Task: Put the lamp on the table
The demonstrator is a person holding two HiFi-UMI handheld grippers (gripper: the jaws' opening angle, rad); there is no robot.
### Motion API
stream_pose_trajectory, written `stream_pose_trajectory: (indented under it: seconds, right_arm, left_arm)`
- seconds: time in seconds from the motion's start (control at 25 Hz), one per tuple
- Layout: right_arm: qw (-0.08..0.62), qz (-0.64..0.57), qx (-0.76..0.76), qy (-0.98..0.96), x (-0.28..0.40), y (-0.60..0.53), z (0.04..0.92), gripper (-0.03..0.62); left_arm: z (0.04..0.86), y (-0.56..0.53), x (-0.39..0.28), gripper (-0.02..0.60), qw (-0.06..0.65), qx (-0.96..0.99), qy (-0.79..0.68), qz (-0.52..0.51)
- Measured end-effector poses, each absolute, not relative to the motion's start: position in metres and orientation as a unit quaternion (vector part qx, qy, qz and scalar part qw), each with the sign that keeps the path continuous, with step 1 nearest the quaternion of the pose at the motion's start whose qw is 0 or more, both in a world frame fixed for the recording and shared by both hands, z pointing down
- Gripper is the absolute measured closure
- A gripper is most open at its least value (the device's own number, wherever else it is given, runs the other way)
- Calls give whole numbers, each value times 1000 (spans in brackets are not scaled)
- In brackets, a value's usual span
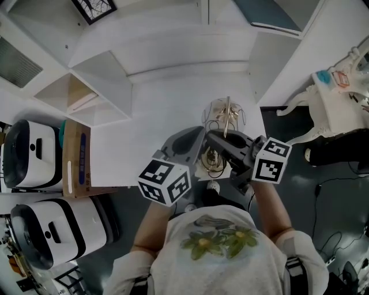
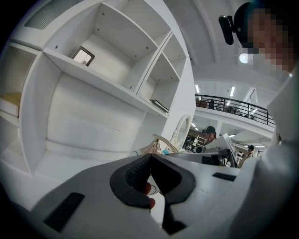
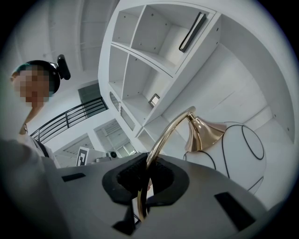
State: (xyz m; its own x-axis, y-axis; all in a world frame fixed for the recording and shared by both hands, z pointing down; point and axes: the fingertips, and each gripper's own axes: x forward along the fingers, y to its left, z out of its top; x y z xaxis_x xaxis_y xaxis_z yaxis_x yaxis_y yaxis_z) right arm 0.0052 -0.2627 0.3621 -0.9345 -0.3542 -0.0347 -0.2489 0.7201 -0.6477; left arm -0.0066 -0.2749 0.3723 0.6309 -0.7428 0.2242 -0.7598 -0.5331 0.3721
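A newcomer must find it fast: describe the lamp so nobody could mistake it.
Start at the white table below the shelves; over its near edge, the right hand-held gripper clamps the lamp. It alone is brass: a curved gold stem, a cone and a wire-ringed globe shade.

A white open shelving unit holds a small black-framed picture. A brown cardboard box stands just beside two white rounded machines.
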Motion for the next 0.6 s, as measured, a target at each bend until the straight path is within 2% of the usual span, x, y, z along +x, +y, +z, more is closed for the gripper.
stream_pose_trajectory:
  seconds: [0.6]
  right_arm:
    - [74, -322, -161, 930, 5, -248, 364, 563]
  left_arm:
    - [375, -260, -6, 554, 224, 877, -425, 16]
